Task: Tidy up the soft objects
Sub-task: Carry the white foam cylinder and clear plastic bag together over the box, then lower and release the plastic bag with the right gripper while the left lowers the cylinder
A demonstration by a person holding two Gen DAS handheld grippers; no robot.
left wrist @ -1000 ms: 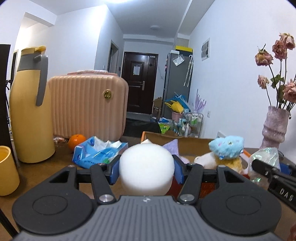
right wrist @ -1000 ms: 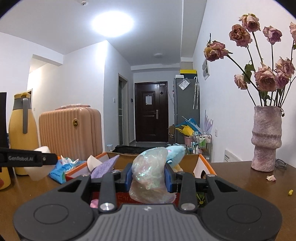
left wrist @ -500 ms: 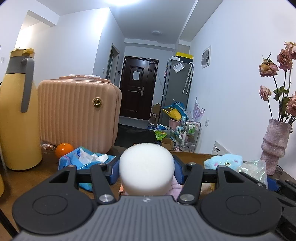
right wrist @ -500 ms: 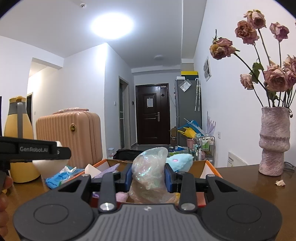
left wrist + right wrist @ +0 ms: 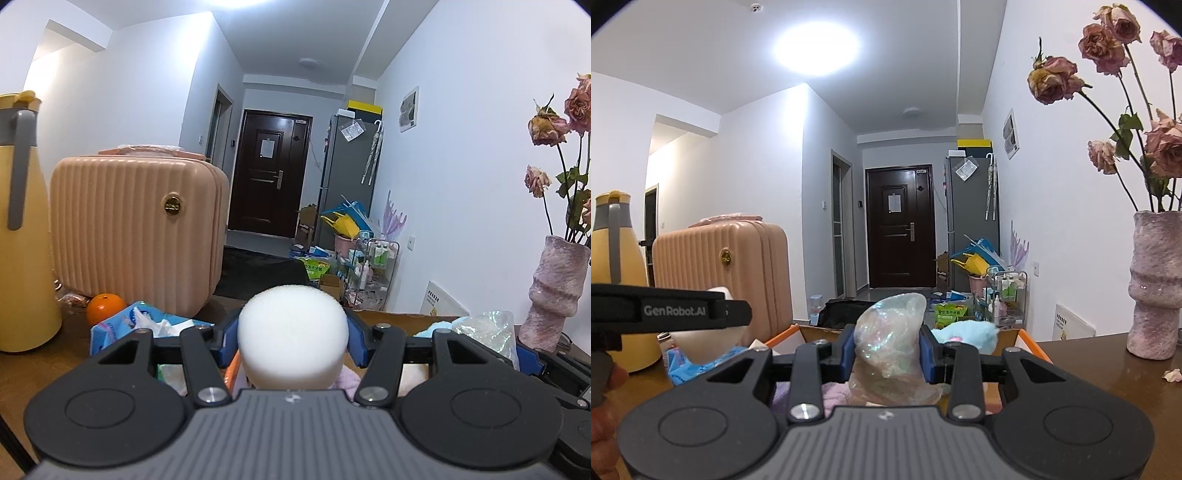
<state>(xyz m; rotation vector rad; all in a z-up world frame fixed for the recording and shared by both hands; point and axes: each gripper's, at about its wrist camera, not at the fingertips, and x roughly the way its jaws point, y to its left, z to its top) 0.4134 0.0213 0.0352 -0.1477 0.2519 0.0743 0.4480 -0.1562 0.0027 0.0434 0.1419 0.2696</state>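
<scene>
Well, from the left wrist view, the left claw (image 5: pixel 292 341) is squeezing a white foam ball (image 5: pixel 291 332) between its blue pads, holding it above the table (image 5: pixel 55 373) — a peach suitcase (image 5: pixel 136 229), an orange (image 5: pixel 106 307) and a blue tissue pack (image 5: pixel 122 328) are sitting behind. From the right wrist view, the right claw (image 5: pixel 886 350) is clenching an iridescent crinkly bag (image 5: pixel 890 339) over the orange-edged cardboard box (image 5: pixel 1030 341), where a blue plush toy (image 5: pixel 964 332) is lying — a vase of dried roses (image 5: pixel 1154 284) is standing to the right.
</scene>
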